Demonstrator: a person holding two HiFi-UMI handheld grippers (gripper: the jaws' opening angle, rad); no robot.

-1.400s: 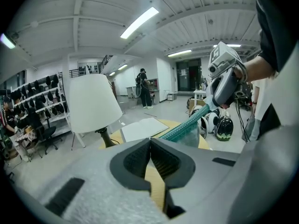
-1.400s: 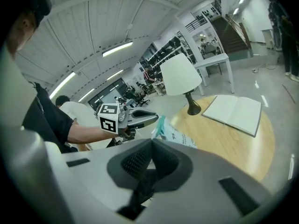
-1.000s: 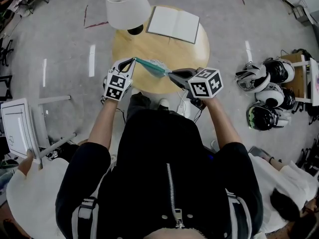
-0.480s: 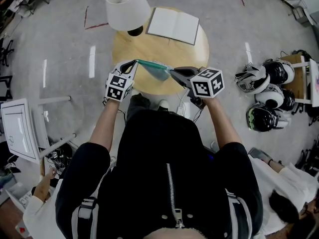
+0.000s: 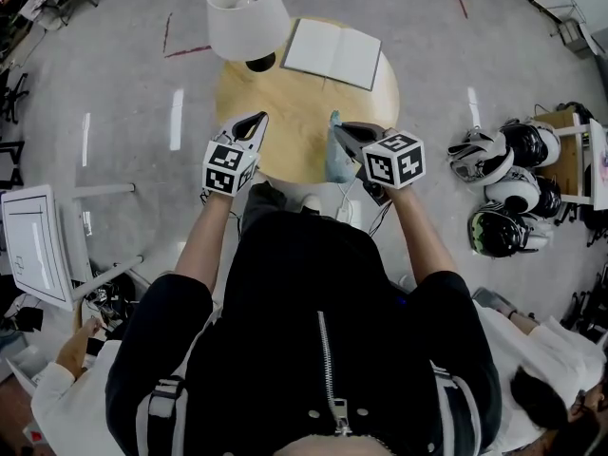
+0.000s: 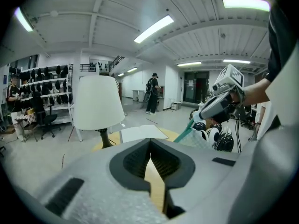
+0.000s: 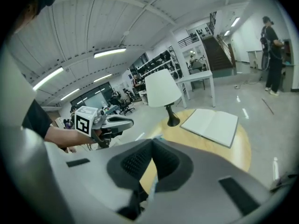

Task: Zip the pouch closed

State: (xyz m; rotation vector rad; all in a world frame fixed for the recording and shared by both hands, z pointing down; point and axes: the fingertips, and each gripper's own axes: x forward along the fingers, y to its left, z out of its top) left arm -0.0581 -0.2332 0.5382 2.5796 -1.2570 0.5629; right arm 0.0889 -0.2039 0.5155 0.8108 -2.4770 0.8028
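Note:
The teal pouch (image 5: 338, 155) hangs limp from my right gripper (image 5: 340, 129) over the near edge of the round wooden table (image 5: 285, 98). In the right gripper view those jaws are shut on a thin teal edge of the pouch (image 7: 153, 183). My left gripper (image 5: 256, 120) is held to the pouch's left, apart from it. Its jaws are shut with nothing between them in the left gripper view (image 6: 150, 158). That view also shows the right gripper (image 6: 205, 112) with the pouch (image 6: 198, 136) dangling below it.
A white-shaded lamp (image 5: 247, 12) and an open notebook (image 5: 332, 50) stand on the table's far side. Several helmets (image 5: 503, 179) lie on the floor at the right. A white chair (image 5: 38, 245) stands at the left, and people sit at both lower corners.
The left gripper has let go of the pouch's left end and risen a little. The pouch, stretched between both grippers before, now hangs down from the right gripper alone.

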